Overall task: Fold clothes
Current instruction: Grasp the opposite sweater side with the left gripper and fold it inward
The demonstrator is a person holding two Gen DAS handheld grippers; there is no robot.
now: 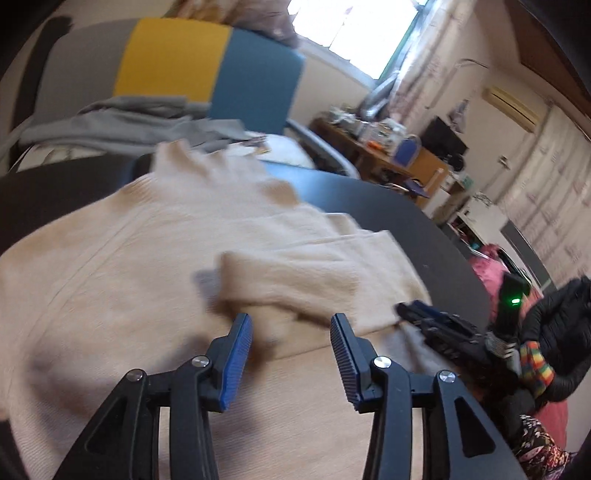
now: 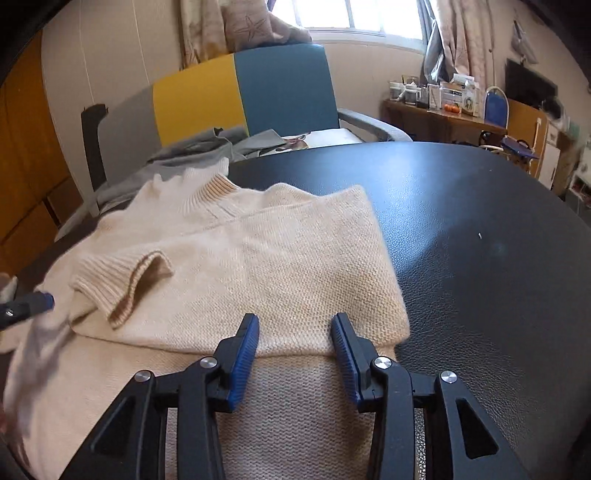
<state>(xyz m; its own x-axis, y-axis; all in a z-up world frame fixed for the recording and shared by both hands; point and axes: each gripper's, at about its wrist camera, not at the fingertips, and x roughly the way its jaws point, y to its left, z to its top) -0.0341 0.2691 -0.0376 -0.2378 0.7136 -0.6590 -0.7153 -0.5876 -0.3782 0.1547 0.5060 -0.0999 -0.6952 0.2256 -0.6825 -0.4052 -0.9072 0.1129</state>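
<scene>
A grey, yellow and teal chair (image 2: 236,92) stands behind the black table (image 2: 461,221), cluttered wooden desk (image 2: 443,122) beyond

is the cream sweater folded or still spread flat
Partly folded: the cream sweater has its sleeve, ribbed cuff showing, laid across the body.

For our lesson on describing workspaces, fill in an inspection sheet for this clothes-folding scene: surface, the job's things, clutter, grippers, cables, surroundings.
Surface: black leather-look table, bare to the right of the garment.
Job's things: cream knit sweater lying flat, its right side and sleeve folded across the body; ribbed cuff on top.
Clutter: grey garment heaped on the chair seat behind the table.
Grippers: left gripper open, nothing between its pads; right gripper open over the folded edge, holding nothing.
Cables: nothing seen.
Surroundings: grey, yellow and teal chair, window, curtains, crowded wooden desk.
</scene>
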